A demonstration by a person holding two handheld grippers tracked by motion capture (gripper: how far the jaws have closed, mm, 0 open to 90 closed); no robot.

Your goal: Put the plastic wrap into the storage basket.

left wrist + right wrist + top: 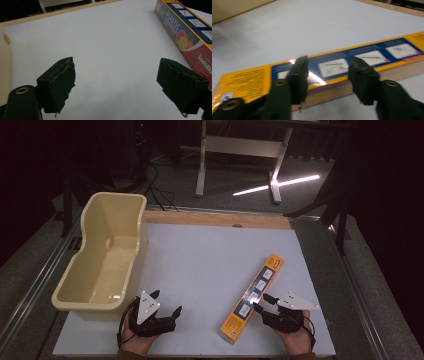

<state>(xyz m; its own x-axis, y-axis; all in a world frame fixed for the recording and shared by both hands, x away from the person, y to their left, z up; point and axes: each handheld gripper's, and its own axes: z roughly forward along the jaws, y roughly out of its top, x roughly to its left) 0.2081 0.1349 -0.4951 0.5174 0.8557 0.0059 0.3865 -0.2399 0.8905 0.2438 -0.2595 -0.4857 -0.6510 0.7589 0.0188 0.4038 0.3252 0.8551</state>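
A long orange and blue plastic food wrap box (260, 282) lies diagonally on the white board (200, 265), right of centre. My right gripper (260, 301) reaches in from the bottom right, its jaw tips level with the box's near half by its right edge. In the right gripper view the open right gripper (329, 65) stands a box-width apart just in front of the box (367, 55), not pressing on it. My left gripper (166, 302) rests at the bottom left with nothing in it. It (117, 67) is open wide over bare board, the box (185, 32) off to its right.
A cream plastic tub (90, 304) stands empty along the board's left side, close to the left gripper; its wall (3, 65) shows at the left edge. A wooden strip (215, 219) runs along the board's far edge. White table legs (202, 165) stand on the dark floor beyond.
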